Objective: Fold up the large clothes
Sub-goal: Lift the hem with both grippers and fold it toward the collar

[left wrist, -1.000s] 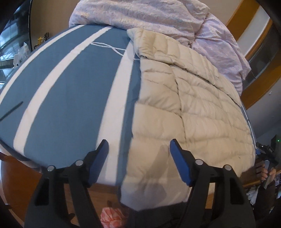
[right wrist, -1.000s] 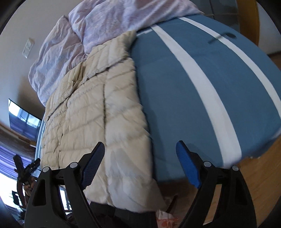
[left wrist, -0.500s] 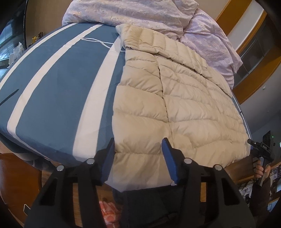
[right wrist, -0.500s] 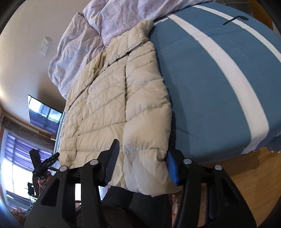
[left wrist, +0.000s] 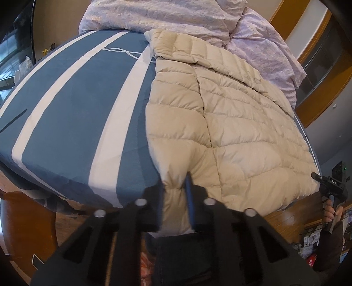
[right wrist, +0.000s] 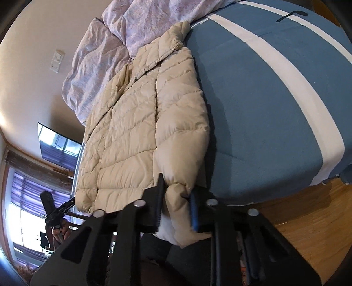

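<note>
A beige quilted puffer jacket (left wrist: 231,123) lies flat on a blue bed cover with white stripes (left wrist: 72,123), collar at the far end. It also shows in the right wrist view (right wrist: 136,123). My left gripper (left wrist: 175,187) is shut on the jacket's near hem corner at the bed's front edge. My right gripper (right wrist: 176,189) is shut on the jacket's sleeve cuff, which hangs over the bed's near edge beside the blue cover (right wrist: 264,110).
A crumpled lilac duvet (left wrist: 176,19) is piled at the head of the bed, also in the right wrist view (right wrist: 123,35). Wooden floor (right wrist: 308,211) lies below the bed edge. A hand holding a dark device (left wrist: 334,189) is at the right.
Both grippers moved in toward the jacket's near edge and closed from wide open onto the fabric.
</note>
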Demonstrator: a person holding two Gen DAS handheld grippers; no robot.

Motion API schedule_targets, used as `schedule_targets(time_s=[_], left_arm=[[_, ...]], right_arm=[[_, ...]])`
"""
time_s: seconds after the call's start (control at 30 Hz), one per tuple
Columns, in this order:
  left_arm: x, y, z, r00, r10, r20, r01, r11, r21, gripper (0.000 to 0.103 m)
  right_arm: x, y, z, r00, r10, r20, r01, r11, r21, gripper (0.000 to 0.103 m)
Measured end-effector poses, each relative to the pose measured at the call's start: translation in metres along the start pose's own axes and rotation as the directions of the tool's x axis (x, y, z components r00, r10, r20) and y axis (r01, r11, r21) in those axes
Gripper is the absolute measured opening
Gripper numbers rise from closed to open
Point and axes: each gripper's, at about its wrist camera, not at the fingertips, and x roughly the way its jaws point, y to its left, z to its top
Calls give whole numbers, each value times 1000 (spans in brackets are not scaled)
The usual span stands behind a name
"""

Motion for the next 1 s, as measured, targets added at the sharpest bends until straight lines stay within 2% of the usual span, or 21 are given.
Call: schedule_targets(time_s=[0.1,0.47,0.77,0.9,1.0], left_arm=[[-4,-3,1,1000,18,10,-18,1000,17,8],[-28,-8,28,993,73,96,-76,996,35,6],[-43,-26,92,966,139,220,-151,988,40,6],[-37,-41,128,944,191,267,-214,975,57,6],[-26,-45,157,937,213,277,-235,971,49,6]], right_arm=[[-4,5,2,999,-25,20,25,1000,-18,12],[-26,36,33,986,-82,146,94,992,-79,9],[-18,74,91,950,-153,272,182,979,-87,9],[-1,85,120,936,-181,301,217,972,-90,9],[13,92,142,923,-216,318,256,962,-90,9]])
